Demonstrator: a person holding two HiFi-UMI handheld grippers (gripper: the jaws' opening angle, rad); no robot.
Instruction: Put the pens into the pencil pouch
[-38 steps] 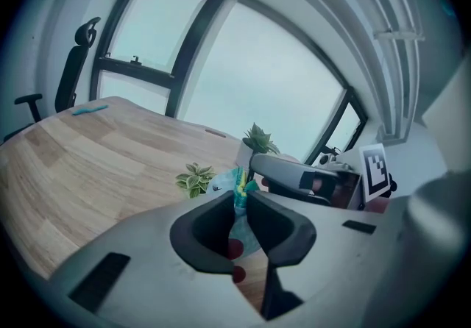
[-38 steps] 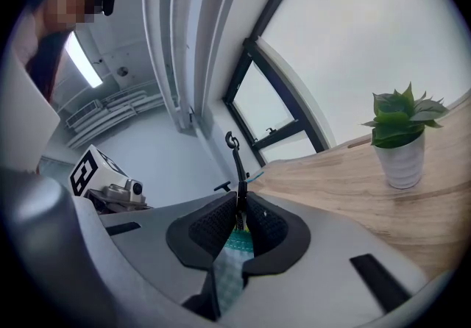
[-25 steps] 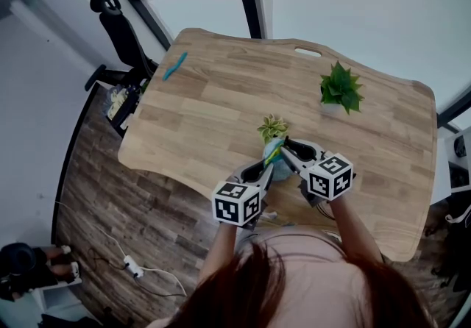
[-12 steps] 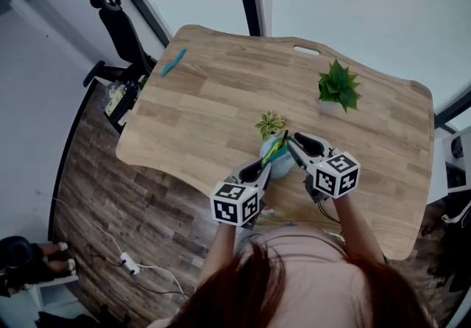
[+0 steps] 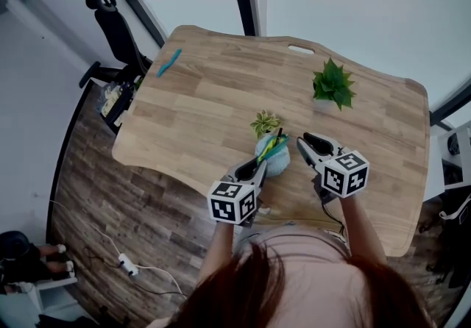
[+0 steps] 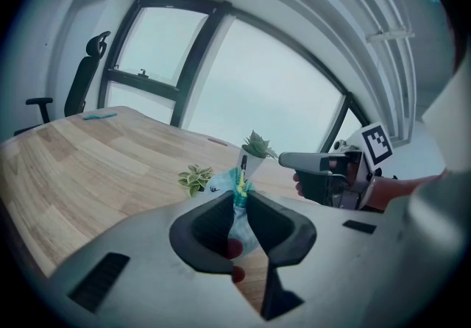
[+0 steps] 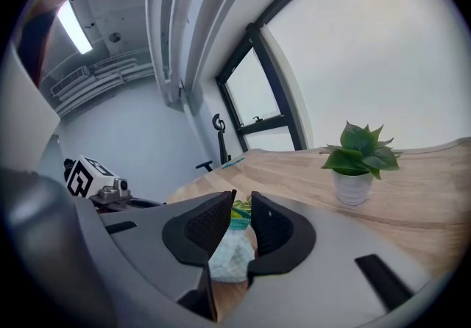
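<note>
A pale blue pencil pouch (image 5: pixel 274 162) stands upright near the table's front edge. Green, yellow and black pens (image 5: pixel 277 145) stick out of its top. My left gripper (image 5: pixel 259 165) is shut on the pouch's left side. In the left gripper view the pouch (image 6: pixel 240 222) sits pinched between the jaws, with the pens (image 6: pixel 241 173) above. My right gripper (image 5: pixel 304 143) hangs open to the right of the pouch, apart from it. Its jaws have just been closing a little with nothing between them. In the right gripper view the pouch (image 7: pixel 230 254) lies beyond the gap.
A teal pen (image 5: pixel 170 63) lies at the table's far left corner. A small leafy plant (image 5: pixel 265 123) stands just behind the pouch, and a larger potted plant (image 5: pixel 331 86) stands farther back right. An office chair (image 5: pixel 110 21) stands off the table's left.
My right gripper has drawn away from the pouch's top toward the right and slightly up. The pens stay standing in the pouch. The left gripper has held still.
</note>
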